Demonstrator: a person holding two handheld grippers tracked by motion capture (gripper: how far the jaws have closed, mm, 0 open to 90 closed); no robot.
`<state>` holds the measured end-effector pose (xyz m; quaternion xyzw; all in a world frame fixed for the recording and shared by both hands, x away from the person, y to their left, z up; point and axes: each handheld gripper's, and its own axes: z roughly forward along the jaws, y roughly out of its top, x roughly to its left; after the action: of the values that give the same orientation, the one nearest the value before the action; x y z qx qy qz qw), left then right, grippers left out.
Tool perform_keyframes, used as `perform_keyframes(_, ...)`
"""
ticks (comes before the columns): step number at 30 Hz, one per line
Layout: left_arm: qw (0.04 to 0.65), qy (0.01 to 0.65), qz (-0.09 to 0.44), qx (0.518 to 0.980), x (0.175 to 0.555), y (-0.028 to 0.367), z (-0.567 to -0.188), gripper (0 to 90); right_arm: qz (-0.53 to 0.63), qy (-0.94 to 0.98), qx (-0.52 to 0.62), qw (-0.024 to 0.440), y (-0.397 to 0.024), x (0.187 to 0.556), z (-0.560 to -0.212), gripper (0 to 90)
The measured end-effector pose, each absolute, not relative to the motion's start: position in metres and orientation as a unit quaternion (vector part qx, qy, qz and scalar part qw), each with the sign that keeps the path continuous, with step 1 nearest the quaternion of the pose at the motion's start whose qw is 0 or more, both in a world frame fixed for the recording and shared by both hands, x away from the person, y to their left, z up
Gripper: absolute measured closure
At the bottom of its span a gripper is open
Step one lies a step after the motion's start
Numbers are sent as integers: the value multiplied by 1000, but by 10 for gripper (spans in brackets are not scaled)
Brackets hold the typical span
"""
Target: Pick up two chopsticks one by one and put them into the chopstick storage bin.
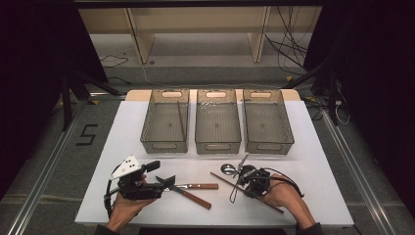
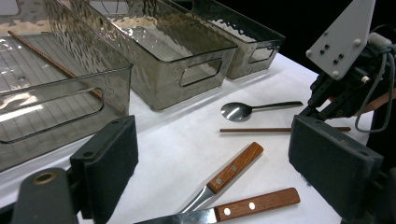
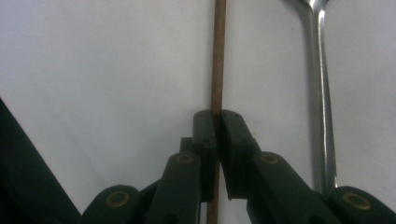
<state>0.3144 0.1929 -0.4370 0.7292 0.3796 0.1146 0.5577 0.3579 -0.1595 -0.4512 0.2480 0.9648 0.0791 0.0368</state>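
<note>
Thin, light, stiff wooden chopstick (image 3: 218,56) clamped mid-shaft in right hand-held gripper (image 3: 217,122); prone to swivelling. Left hand-held gripper (image 2: 212,154) agape, empty.

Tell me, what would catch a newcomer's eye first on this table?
Probably the three smoky see-through bins lined up along the far side of the white table, the left one with a thin brown stick in it. Nearer the person, the right gripper has pinched a brown chopstick lying beside a shiny spoon, while the left gripper waits open over two wooden-handled knives.
</note>
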Motion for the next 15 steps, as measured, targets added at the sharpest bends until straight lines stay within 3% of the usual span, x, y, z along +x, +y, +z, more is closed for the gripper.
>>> perform_keyframes(15,556,386,114,727,316,193,-436,155,208,936,280,45,-165,361,-411,856)
